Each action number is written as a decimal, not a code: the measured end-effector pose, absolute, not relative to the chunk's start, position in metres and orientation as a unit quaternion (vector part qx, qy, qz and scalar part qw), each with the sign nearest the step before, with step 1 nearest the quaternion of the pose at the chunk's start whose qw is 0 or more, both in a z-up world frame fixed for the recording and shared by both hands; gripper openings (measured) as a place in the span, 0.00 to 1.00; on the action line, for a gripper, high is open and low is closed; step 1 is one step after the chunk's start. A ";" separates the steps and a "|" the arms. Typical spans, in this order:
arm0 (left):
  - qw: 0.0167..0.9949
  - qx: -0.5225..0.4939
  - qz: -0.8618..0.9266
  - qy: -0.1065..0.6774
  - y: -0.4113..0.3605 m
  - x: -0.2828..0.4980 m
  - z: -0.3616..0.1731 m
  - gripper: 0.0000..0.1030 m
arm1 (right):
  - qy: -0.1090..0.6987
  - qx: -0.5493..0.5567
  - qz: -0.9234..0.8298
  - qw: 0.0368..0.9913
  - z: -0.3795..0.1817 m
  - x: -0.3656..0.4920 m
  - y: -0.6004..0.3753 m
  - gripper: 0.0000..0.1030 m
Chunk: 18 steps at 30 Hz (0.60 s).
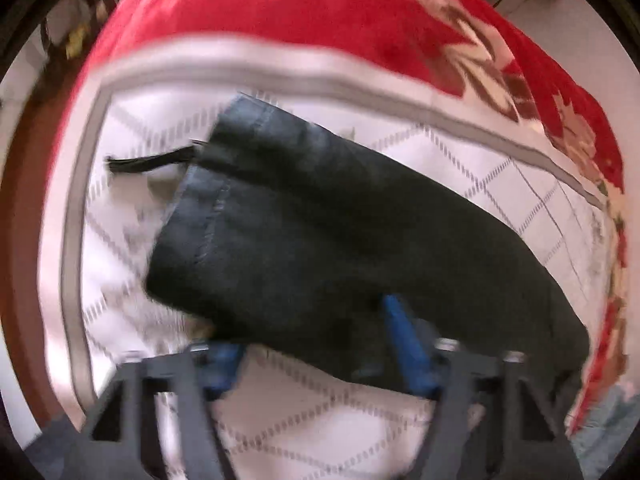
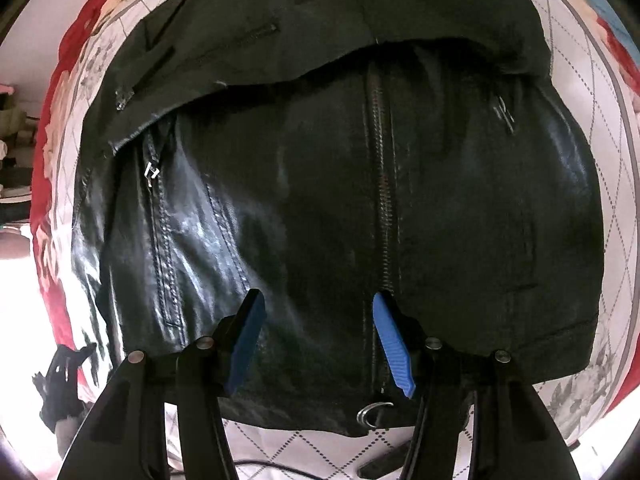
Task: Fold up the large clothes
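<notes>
We have one sleeve [image 1: 320, 220] folded across the black leather jacket [image 2: 320, 200]; the body is still unfolded. Our right gripper [image 2: 318, 340] hovers with fingers spread, and our left gripper [image 1: 316, 344] looks released too, empty.

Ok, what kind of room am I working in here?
Probably a bedroom: the black leather jacket lies spread on a bed's white quilted cover with a red floral blanket beyond it. Only blurred clutter shows at the edges.

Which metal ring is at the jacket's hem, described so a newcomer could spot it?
On the white diamond-patterned bedspread lies a black leather jacket. Follow its central zipper down to the hem: the silver ring hangs there, the only curved loop among straight zipper pulls.
</notes>
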State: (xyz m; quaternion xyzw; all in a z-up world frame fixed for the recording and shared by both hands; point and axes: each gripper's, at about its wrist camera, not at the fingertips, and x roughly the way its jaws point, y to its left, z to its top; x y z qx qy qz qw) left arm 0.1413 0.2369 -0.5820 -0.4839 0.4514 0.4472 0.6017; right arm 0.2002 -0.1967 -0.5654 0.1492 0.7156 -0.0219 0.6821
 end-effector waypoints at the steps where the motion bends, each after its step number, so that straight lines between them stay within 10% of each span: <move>1: 0.610 -0.476 0.446 0.451 0.244 0.148 -0.581 0.14 | 0.714 0.150 -0.021 0.683 -0.565 0.202 -0.194 0.57; 18: 0.813 -0.230 0.346 0.409 0.233 0.249 -0.426 0.01 | 0.681 -0.004 -0.095 0.727 -0.534 0.246 -0.163 0.64</move>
